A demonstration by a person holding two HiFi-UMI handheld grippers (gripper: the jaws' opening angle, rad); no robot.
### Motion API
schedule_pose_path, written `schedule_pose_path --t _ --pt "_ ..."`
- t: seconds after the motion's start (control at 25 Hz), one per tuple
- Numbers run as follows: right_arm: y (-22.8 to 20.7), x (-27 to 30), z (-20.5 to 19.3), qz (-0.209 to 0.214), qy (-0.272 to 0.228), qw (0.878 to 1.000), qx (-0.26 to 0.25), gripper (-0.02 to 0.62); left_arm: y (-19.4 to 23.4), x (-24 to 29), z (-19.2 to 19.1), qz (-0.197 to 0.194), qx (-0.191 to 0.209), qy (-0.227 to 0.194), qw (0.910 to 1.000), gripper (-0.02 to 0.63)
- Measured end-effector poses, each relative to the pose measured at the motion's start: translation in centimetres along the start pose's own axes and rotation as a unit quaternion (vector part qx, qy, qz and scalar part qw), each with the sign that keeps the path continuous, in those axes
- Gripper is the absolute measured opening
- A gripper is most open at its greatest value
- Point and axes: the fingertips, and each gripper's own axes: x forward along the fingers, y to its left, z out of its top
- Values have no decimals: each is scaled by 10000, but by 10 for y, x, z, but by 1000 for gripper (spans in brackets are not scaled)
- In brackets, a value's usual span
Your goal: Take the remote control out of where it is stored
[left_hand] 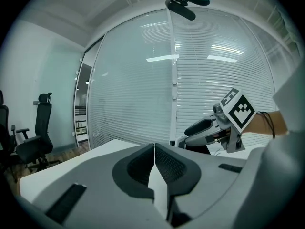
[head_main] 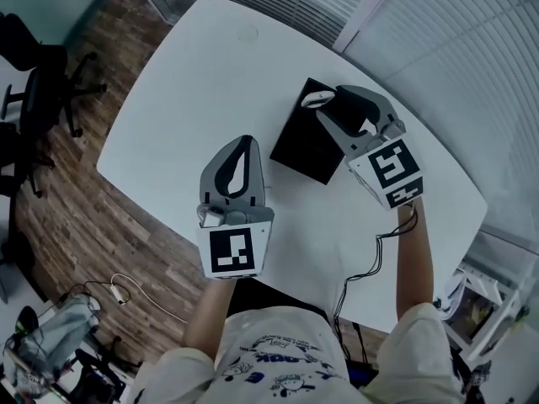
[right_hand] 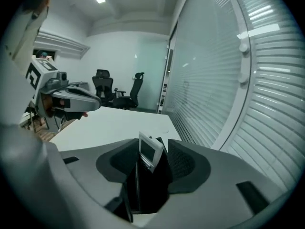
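The white rounded table (head_main: 194, 74) carries a black rectangular storage box (head_main: 307, 146) at its centre. The left gripper (head_main: 246, 141) hovers at the box's 7 o'clock, jaws closed and empty. The right gripper (head_main: 327, 108) stands at the box's 12 o'clock corner. Its jaws are spread around the upright white remote control (right_hand: 150, 151) without pressing on it. The remote projects from the box.

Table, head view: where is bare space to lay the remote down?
The far-left part of the table, from the black box to the rounded edge, is bare. So is the strip between box and left gripper. Crowded only at the box, under the right gripper.
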Motion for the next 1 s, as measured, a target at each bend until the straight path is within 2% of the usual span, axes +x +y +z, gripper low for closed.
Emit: schedule_pose_path --t 0.2,0.4,0.52,0.64,1.0 --pt "1 13 -3 422 143 9987 -237 204 1 7 -11 0 -26 120 9999 17" --pt "7 19 -11 762 482 9935 -701 203 -5 14 -19 -76 34 169 9998 17" --pt "6 20 -13 766 565 9928 -728 201 -9 15 -24 -107 21 219 9997 17" --pt "5 18 -13 682 650 9925 -782 125 -11 15 -27 -127 5 267 9996 17" --pt "15 18 -19 766 911 9892 -852 95 -12 7 -27 -131 7 260 9996 17"
